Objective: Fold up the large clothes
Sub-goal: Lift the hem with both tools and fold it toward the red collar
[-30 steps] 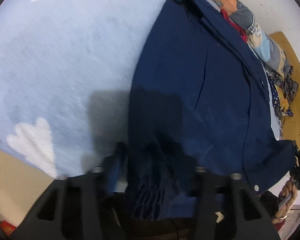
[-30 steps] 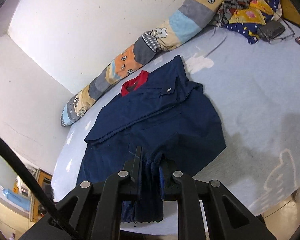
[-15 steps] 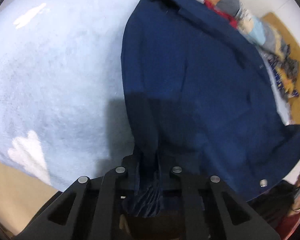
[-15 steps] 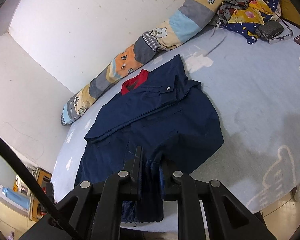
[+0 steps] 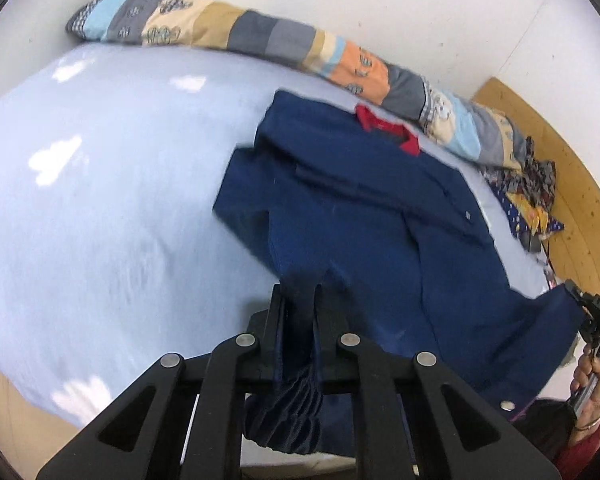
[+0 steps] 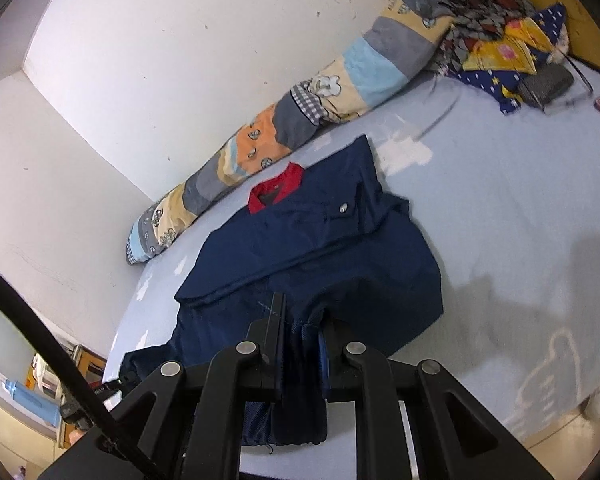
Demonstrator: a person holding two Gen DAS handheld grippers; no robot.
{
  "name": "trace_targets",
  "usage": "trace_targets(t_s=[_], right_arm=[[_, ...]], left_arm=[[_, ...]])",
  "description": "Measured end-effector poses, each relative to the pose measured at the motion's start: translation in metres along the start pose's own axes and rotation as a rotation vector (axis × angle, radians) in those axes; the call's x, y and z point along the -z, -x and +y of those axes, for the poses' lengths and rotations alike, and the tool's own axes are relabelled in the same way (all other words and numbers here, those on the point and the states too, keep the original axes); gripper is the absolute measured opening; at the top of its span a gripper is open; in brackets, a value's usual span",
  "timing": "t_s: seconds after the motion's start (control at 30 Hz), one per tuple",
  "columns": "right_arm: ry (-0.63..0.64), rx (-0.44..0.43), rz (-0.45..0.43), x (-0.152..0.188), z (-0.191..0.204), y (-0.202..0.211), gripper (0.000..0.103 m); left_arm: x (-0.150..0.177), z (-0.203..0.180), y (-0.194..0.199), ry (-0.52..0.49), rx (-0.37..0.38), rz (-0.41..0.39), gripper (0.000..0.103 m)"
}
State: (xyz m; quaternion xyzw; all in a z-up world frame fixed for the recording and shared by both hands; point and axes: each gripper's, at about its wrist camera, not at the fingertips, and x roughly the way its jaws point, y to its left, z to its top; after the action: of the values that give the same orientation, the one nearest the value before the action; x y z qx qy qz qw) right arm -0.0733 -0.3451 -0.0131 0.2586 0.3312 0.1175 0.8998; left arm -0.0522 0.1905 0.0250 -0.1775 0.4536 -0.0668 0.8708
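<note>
1. The left gripper [image 5: 298,312] is clamping a bunched fold of the navy jacket [image 5: 364,232], the fabric pinched between its 2 fingers [image 5: 274,328] and hanging gathered below them.
2. The jacket is lying spread across the pale blue bed [image 5: 100,208], its red collar [image 5: 388,128] pointing toward the bed's far edge.
3. A long patchwork bolster [image 5: 284,44] is running along that far edge, against the white wall [image 5: 340,0].
4. A heap of patterned cloth [image 5: 528,192] is sitting at the bed's far right corner.
5. At the near right corner, a hand [image 5: 590,388] is gripping the other black gripper [image 5: 584,304], which is pinching the jacket's hem.
</note>
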Motion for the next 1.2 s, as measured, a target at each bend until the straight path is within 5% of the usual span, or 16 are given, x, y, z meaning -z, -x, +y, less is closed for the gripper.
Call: trace_targets(t_s=[0.47,0.77,0.9,1.07,1.2], right_arm=[[0.023,0.031,-0.004,-0.111,0.006,-0.07,0.014],[0.015,0.112,0.048,-0.188,-0.012,-0.184,0.014],[-0.042,0.148,0.073,-0.219,-0.034,-0.244,0.014],[-0.175,0.21,0.14,-0.232,-0.081,-0.313,0.017],[-0.237,0.188,0.176,-0.229,-0.103,-0.343,0.018]], left_arm=[[-0.132,0.008,-0.038,0.077,0.005,-0.057,0.009],[-0.238,0.003,-0.143,0.048,-0.036,-0.002,0.009],[-0.28,0.009,-0.215,0.061,-0.11,0.057,0.005],[-0.299,0.043,-0.279,0.141,-0.193,0.135,0.003],[-0.298,0.056,-0.294,0.154,-0.155,0.138,0.003]])
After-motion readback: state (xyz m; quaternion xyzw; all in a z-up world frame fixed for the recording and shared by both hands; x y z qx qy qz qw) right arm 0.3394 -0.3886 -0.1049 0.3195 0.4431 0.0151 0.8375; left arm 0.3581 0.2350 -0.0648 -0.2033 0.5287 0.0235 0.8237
